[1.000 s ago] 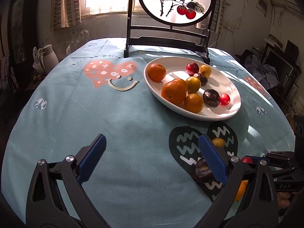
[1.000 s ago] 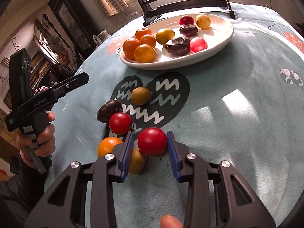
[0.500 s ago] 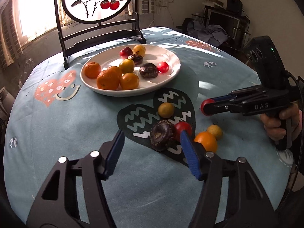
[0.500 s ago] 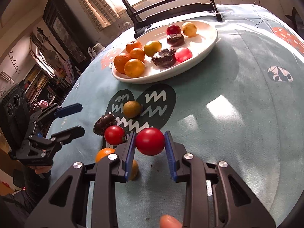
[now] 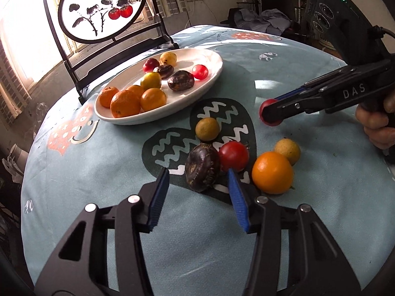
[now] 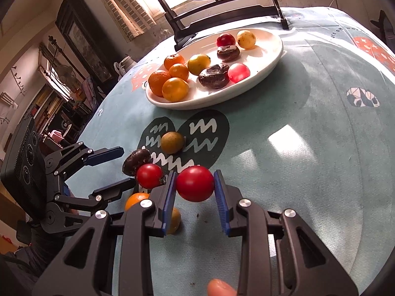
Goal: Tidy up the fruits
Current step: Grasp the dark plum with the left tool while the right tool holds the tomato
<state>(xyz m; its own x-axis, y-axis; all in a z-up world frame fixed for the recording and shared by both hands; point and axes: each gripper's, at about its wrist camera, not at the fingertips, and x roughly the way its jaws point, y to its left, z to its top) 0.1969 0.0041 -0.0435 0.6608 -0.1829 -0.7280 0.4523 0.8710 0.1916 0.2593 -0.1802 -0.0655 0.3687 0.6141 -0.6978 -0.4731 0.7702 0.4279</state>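
**A:** Left wrist view first. What does the left gripper have?

**B:** Nothing held. Its blue pads stand wide apart, low over the teal tablecloth. A dark wrinkled fruit sits between and just ahead of the tips, not gripped. A red tomato touches that fruit on its right side.

**A:** Other loose fruit?

**B:** An orange lies right of the right pad, with a small yellow fruit just behind it. A greenish-yellow fruit rests on the dark heart print. The white oval plate lies farther back, carrying oranges, yellow, dark and red fruit.

**A:** Right gripper in this view?

**B:** Enters from the right, above the cloth, with a red fruit showing at its tip.

**A:** Right wrist view.

**B:** Right gripper is closed onto a red tomato; both blue pads press its sides, and it looks clear of the cloth. A second tomato sits left of the left pad, beside the dark wrinkled fruit. The orange is partly hidden behind the left finger. The left gripper sits at far left, parted wide. The plate lies beyond.
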